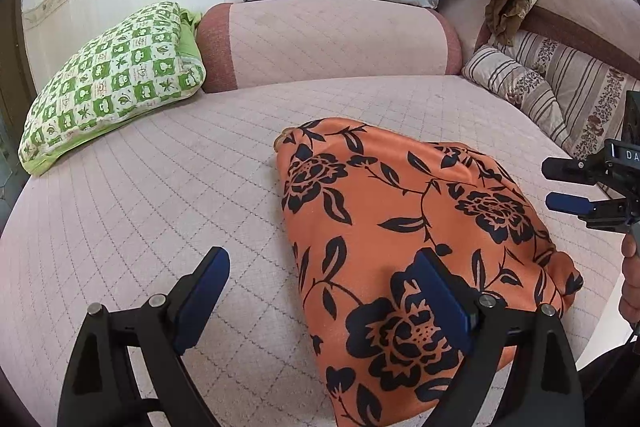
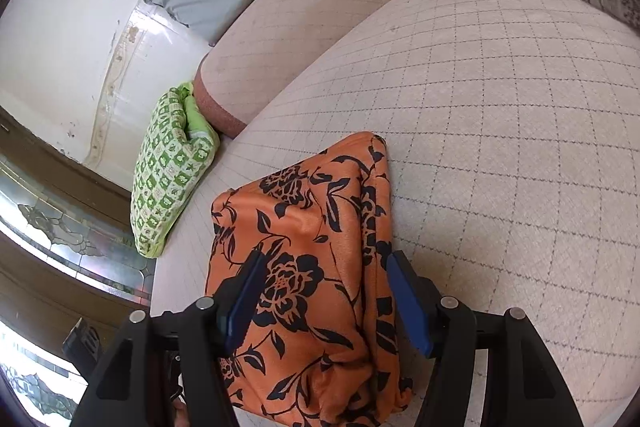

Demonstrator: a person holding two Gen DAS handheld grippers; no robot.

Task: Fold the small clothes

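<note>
Broad quilted pink sofa seat (image 1: 160, 187), spread wide beneath everything; lying folded on it toward the near edge, orange garment with black flowers (image 1: 400, 219); propped against the armrest at far left, green checked cushion (image 1: 112, 79); hovering over the cloth's near end, left gripper (image 1: 320, 291), jaws released wide, gripping nothing; poised above the cloth's near part, right gripper (image 2: 324, 295), likewise parted and empty

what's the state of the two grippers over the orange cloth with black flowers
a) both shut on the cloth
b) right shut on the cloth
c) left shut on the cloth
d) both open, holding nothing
d: the left gripper and the right gripper both have their blue fingers spread apart above the orange cloth with black flowers, with no fabric pinched.
</note>
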